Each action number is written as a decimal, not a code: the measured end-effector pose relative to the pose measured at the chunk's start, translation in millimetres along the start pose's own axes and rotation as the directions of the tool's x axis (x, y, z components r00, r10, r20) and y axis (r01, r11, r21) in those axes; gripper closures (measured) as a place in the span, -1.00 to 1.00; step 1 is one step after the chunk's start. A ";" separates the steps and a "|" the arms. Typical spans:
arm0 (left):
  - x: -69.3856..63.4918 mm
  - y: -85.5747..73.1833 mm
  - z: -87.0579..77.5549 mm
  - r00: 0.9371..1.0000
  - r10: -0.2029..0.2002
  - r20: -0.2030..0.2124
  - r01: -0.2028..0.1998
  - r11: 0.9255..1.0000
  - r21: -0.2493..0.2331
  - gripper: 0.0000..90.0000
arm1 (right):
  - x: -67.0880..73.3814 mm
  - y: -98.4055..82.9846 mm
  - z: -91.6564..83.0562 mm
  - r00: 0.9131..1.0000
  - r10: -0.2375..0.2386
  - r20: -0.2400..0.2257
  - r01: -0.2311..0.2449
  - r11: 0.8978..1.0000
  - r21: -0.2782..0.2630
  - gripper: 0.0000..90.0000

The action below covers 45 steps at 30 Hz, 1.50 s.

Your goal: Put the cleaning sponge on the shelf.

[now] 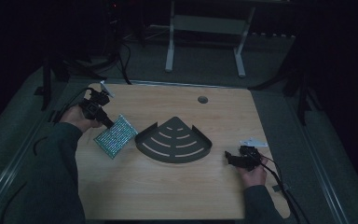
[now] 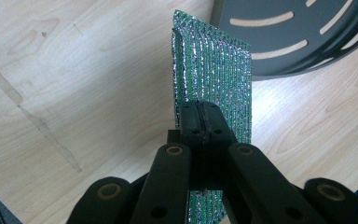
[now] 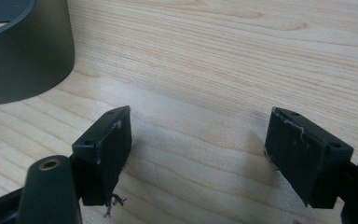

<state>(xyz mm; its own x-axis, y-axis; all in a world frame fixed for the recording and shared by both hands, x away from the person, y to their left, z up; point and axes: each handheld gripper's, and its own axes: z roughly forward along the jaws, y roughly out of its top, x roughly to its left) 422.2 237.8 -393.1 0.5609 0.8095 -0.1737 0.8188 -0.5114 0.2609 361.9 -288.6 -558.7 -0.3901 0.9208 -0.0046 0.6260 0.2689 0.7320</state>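
High view: left gripper (image 1: pixel 106 122) pinches glittery green sponge (image 1: pixel 115 136) by its edge, just left of dark corner shelf (image 1: pixel 173 141); right gripper (image 1: pixel 229 158) sits w/ jaws wide, nothing between.

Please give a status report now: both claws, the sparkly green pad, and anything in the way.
Left claw shut on sparkly green pad, held beside the grey slotted tray. Right claw open, nothing between its jaws. Table bare ahead.
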 end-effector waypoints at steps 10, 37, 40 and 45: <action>-7.5 14.2 -2.3 1.000 0.016 0.002 -0.015 1.000 -0.022 1.00 | -0.1 0.0 0.0 1.000 -0.001 0.000 0.001 1.000 0.000 -0.50; -29.0 47.3 16.9 0.998 0.065 -0.019 -0.065 0.998 -0.010 1.00 | -0.1 0.1 0.1 1.000 0.000 -0.001 0.000 1.000 0.001 -0.51; -33.4 52.6 16.1 0.997 0.076 -0.019 -0.076 0.997 -0.004 1.00 | -0.1 0.1 0.1 1.000 0.000 -0.001 0.000 1.000 0.000 -0.51; -37.5 59.2 17.6 0.996 0.088 -0.025 -0.088 0.996 0.001 1.00 | -0.2 0.1 0.1 1.000 0.000 -0.002 0.000 1.000 0.001 -0.51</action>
<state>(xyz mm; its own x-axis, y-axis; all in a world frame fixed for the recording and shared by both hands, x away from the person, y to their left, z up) 451.9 172.1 -387.8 0.6273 0.7685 -0.1260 0.7665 -0.5807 0.2744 362.1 -288.7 -558.7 -0.3915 0.9202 -0.0037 0.6262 0.2694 0.7317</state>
